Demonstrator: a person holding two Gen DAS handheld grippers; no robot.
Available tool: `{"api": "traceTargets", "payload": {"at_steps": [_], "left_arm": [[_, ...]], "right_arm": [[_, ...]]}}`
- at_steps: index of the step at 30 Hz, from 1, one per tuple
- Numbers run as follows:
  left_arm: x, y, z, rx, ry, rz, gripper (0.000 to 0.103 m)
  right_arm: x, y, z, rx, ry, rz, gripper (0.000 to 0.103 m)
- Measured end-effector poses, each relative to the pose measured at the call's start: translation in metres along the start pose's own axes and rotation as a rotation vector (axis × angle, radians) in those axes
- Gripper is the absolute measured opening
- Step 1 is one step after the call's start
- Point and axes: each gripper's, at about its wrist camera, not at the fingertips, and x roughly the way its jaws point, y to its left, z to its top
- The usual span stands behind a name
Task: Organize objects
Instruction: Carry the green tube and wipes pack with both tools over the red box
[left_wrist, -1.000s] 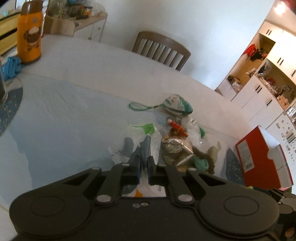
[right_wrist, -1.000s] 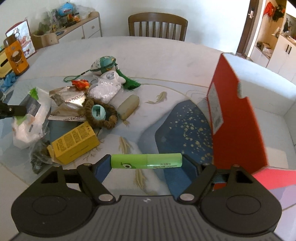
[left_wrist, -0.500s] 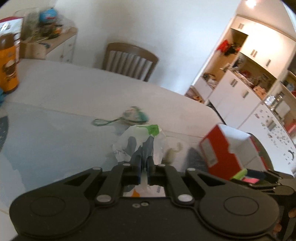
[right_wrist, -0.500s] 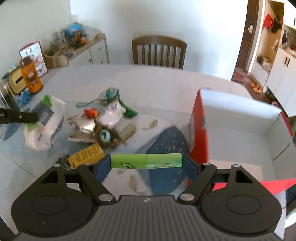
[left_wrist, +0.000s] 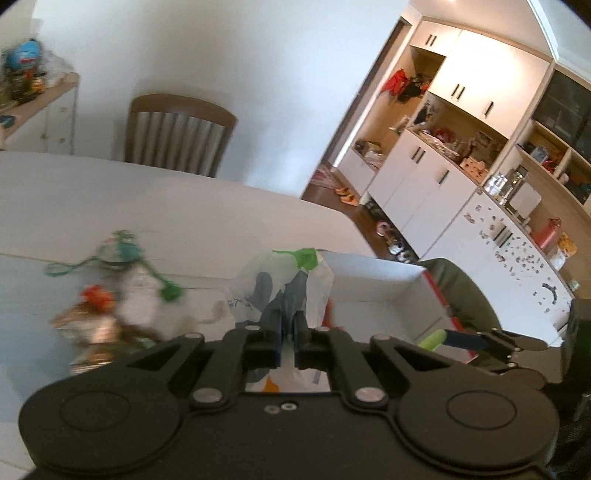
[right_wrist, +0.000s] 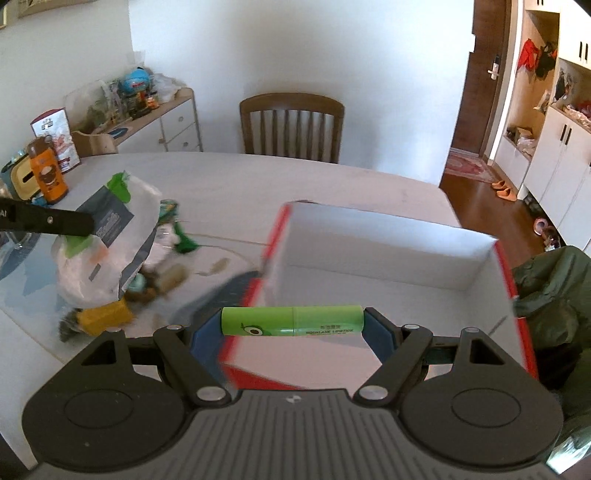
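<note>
Green, the lipstick (right_wrist: 291, 320) is sitting crosswise in the pinch of the right hand-held gripper (right_wrist: 291, 325), now hovering over the near rim of the red box (right_wrist: 388, 254), whereas a second ago it was hanging above the surface (right_wrist: 258, 177) beside it. The left hand-held gripper (left_wrist: 289, 332), pressed together on the white bag (left_wrist: 284, 291), is carrying it well above the clutter (left_wrist: 110, 302) where it lay, toward the box.
</note>
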Motion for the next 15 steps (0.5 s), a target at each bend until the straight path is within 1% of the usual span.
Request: {"api": "traceTargets", "payload": {"at_steps": [3,6,12,15], "left_arm": [[0.022,-0.026,0.005,0.016,0.009,-0.007,0.004],[0.043,-0.051,0.011,0.035,0.019,-0.008,0.004],[0.082,-0.083,0.018,0.053,0.064,-0.011,0.004],[0.108,-0.099,0.018,0.084,0.089,0.009,0.004]], "right_arm": [[0.005,-0.028,-0.001,-0.012,0.008,-0.004,0.081],[0.014,-0.047,-0.003,-0.006,0.019,-0.017,0.081],[0.035,-0.077,-0.008,0.002,0.053,-0.017,0.081],[0.046,-0.087,-0.012,-0.007,0.077,-0.015,0.081]]}}
